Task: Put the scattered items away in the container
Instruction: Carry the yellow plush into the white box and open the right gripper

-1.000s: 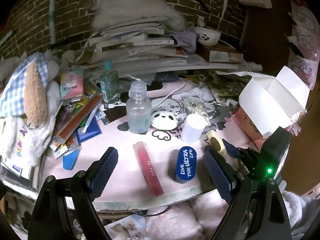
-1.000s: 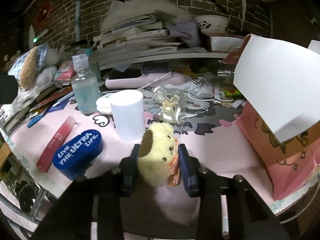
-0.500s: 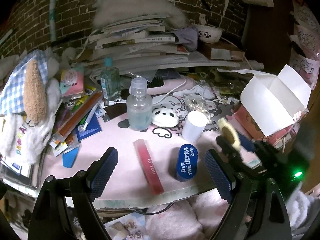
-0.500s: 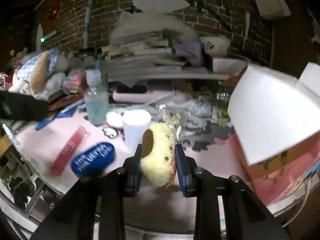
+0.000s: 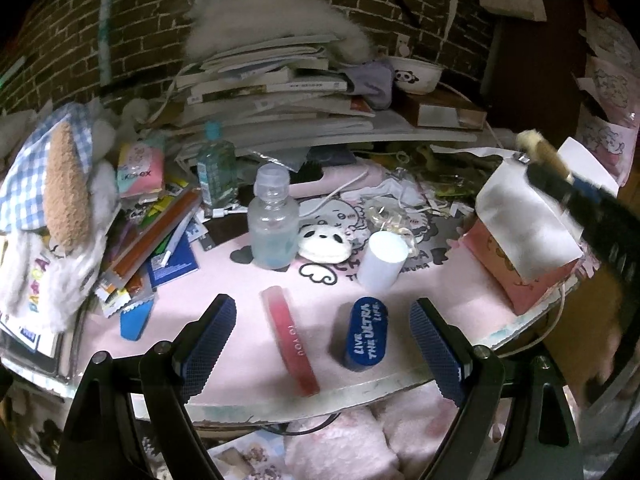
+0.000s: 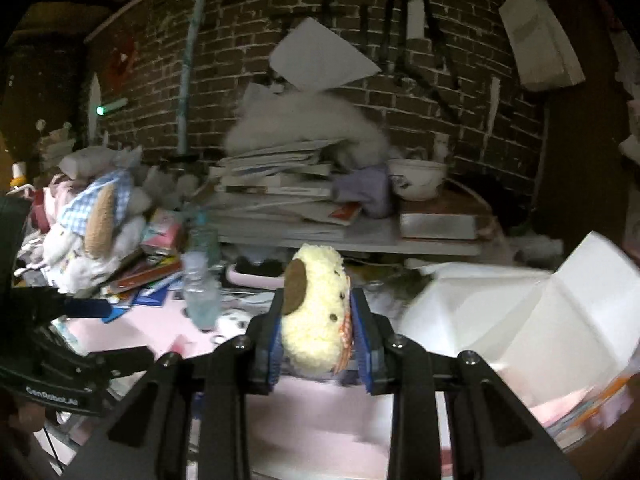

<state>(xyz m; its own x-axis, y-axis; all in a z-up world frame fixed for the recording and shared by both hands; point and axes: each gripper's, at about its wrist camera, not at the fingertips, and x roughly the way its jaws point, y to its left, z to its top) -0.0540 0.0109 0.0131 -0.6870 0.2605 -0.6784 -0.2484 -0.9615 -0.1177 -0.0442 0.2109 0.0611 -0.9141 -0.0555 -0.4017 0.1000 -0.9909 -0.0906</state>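
Plush toy (image 6: 316, 312), pale yellow and woolly, with 1 brown oval ear patch on its left side, 2 small dark dots on its front and a scrap of orange at its lower right, sits clamped between the 2 blue pads of the right gripper (image 6: 318, 344), whose jaws stand narrow and press on both its flanks. The toy's long axis runs upright between the fingers, its rounded top poking above the pad tips and its lower end sunk down between them. Toy and gripper hang in the air above the pink table mat (image 6: 328, 420), just left of the pink box (image 6: 532, 320) with its white flaps standing open; in the left wrist view the toy (image 5: 530, 142) shows blurred above that box (image 5: 524, 220). The left gripper (image 5: 322, 344) is spread wide and grips nothing, above the mat's near edge, well left of the box.
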